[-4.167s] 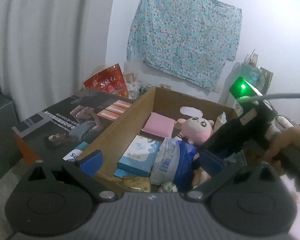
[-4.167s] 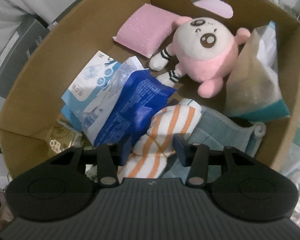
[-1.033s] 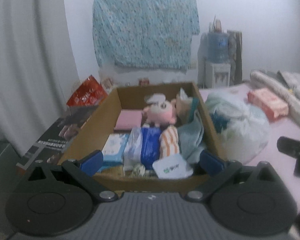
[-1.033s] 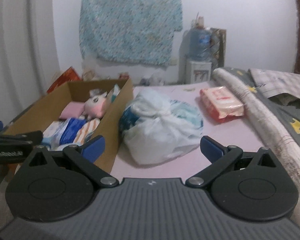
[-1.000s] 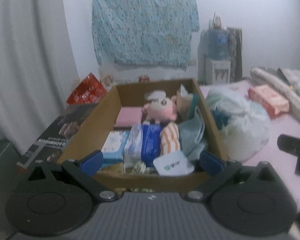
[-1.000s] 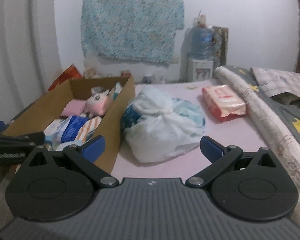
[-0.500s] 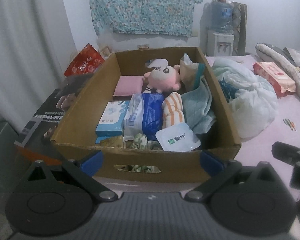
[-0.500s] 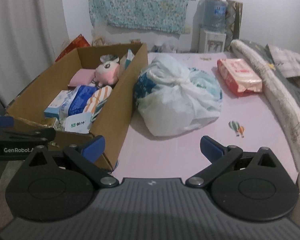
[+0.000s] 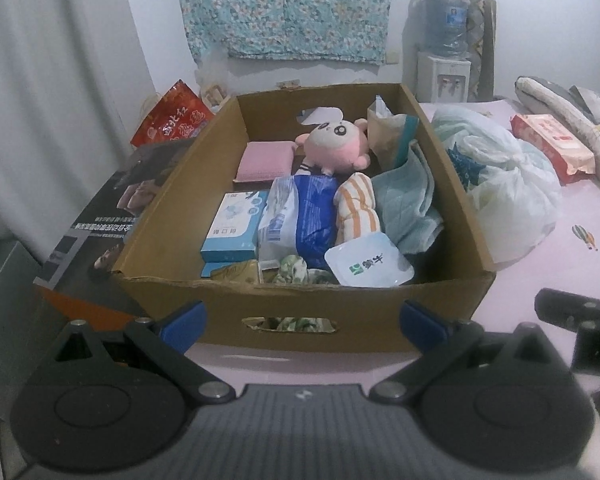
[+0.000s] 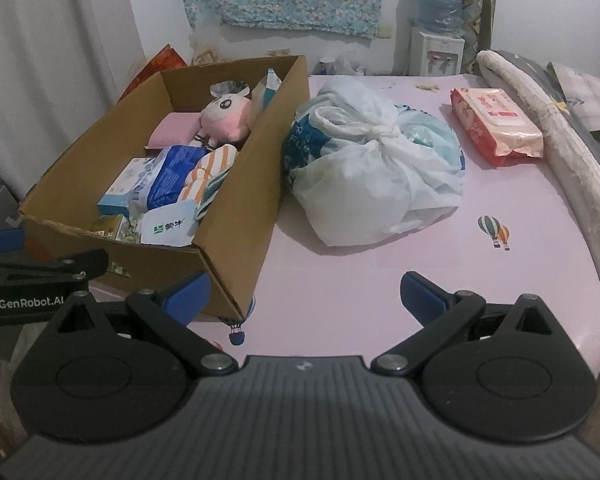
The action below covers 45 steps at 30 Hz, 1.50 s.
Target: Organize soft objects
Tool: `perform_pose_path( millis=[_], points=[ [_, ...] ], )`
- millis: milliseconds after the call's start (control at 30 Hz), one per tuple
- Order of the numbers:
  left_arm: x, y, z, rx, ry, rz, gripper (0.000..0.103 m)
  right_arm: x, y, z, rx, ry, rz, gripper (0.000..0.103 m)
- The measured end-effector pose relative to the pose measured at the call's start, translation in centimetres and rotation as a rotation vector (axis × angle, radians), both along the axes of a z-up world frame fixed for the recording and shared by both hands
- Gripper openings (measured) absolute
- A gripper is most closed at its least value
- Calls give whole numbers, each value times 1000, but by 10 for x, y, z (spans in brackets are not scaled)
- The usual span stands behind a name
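- Looking along the left hand-held gripper (image 9: pixel 302 320), its blue-tipped fingers stand wide apart and hold nothing; the near wall of the cardboard box (image 9: pixel 300 300) sits just ahead, between the two tips.
- Inside the box, straight ahead and far from the tips, a pink plush toy (image 9: pixel 336 146) leans by the back wall with a pink sponge (image 9: pixel 265 161) to its left; both should be light and squashy, and the plush is best pinched across its round body.
- Nearer, ahead and slightly right, an orange-striped cloth roll (image 9: pixel 356 204) lies against a pale teal towel (image 9: pixel 410 196). I judge both limp, so a pinch at a thick fold would hold better than an edge.
- A blue-and-white plastic pack (image 9: pixel 300 216) and a white pouch (image 9: pixel 370 266) lie close behind the near wall; their film looks slippery, so grip where the filling bulges.
- From the right wrist view, the right hand-held gripper (image 10: pixel 304 294) is likewise spread open and empty, hovering over the pink bed sheet (image 10: pixel 380 288), with the box's corner just ahead of its left tip.
- Ahead, a knotted white plastic bag (image 10: pixel 376 168) rests touching the box's right wall; it looks bulky but yielding, and the knot on top is the obvious hold.
- Farther ahead to the right, well apart, lies a red wet-wipe pack (image 10: pixel 496 126), soft and slick-skinned.
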State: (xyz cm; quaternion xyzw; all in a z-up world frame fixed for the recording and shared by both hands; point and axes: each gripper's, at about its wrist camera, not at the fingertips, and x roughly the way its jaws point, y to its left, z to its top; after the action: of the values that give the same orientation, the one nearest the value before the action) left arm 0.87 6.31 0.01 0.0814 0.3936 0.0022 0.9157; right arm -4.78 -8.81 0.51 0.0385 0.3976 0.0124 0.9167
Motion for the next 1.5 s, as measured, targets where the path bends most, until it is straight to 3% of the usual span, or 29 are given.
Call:
perform_pose_path(
  millis=[600, 1500],
  points=[
    [1, 4, -1, -25, 60, -21, 103, -1, 8, -2, 3, 20, 29, 102],
    [3, 10, -10, -20, 75, -9, 103, 3, 15, -6, -33, 36, 52, 102]
  ],
)
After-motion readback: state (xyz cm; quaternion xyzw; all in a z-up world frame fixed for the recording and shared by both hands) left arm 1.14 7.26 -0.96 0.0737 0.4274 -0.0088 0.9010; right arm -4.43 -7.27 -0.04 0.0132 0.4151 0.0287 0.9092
